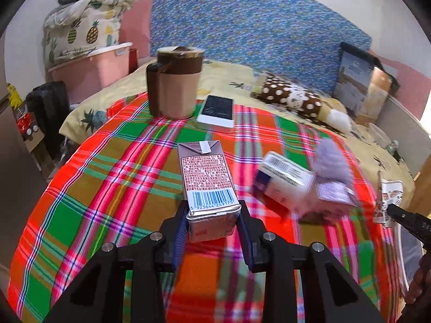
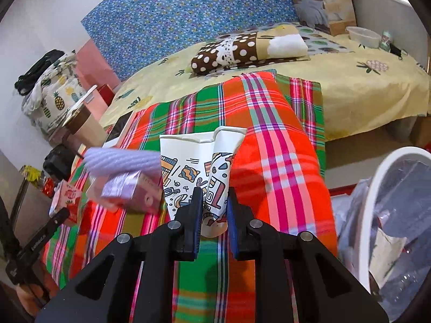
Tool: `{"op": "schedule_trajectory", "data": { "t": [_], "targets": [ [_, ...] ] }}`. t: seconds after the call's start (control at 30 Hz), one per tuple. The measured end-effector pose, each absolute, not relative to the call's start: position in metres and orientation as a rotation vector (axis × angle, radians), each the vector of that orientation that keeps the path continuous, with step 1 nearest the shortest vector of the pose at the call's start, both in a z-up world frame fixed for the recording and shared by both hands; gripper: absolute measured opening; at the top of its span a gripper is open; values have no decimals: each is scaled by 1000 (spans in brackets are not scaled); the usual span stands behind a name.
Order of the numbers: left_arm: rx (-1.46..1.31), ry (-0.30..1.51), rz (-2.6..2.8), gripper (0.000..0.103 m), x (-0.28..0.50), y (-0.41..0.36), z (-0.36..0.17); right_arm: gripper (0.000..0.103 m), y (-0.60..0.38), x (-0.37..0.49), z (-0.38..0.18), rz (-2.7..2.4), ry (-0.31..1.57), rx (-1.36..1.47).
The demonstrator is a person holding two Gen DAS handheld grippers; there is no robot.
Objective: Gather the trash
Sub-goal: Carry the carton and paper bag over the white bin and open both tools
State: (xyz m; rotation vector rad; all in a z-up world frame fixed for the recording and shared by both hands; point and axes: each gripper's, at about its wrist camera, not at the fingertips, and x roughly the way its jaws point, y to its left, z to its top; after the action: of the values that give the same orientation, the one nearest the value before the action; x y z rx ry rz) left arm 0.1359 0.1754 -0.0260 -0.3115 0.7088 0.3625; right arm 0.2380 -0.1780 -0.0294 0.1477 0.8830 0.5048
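Both grippers are loaded up on my end. Left gripper (image 1: 213,215) is clamped on the base of a brown carton (image 1: 206,180), barcode side up, jaws pressed against both sides of it. Right gripper (image 2: 214,210) is pinched on the bottom of a crumpled paper cup (image 2: 198,171), white with cartoon doodles, its rim squashed flat and pointing away from me.

Going big to small for the rest: everything sits over a bed (image 2: 363,91) with a yellow sheet, and a plaid cloth (image 1: 107,177) in red, green and pink covers the near part. Blue patterned fabric (image 1: 256,24) stands behind it. Off to my right, in the right cam, I can see a bin (image 2: 371,188) with a white rim and a clear liner, some stuff already inside, can't tell what.

A polka-dot pillow (image 1: 288,94) lies on the sheet past the plaid. On the plaid, a tan and brown jug (image 1: 175,83) stands upright, with a phone box (image 1: 216,110) just beside it.

More trash on the plaid: a white carton (image 1: 282,180) tipped on its side, touching a pinkish carton (image 1: 331,199), with a fuzzy purple thing (image 1: 332,161) on top. All three are blurry.
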Motion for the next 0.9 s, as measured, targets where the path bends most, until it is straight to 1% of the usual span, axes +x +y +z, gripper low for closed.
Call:
{"op": "schedule_trajectory", "data": {
  "t": [0.37, 0.7, 0.9],
  "targets": [
    [-264, 672, 211, 34, 98, 115, 3, 19, -199, 195, -18, 497, 839, 104],
    [-203, 684, 60, 34, 83, 52, 9, 19, -218, 175, -12, 469, 802, 91],
    [-177, 683, 12, 34, 83, 31, 13, 19, -230, 168, -12, 447, 783, 94]
  ]
}}
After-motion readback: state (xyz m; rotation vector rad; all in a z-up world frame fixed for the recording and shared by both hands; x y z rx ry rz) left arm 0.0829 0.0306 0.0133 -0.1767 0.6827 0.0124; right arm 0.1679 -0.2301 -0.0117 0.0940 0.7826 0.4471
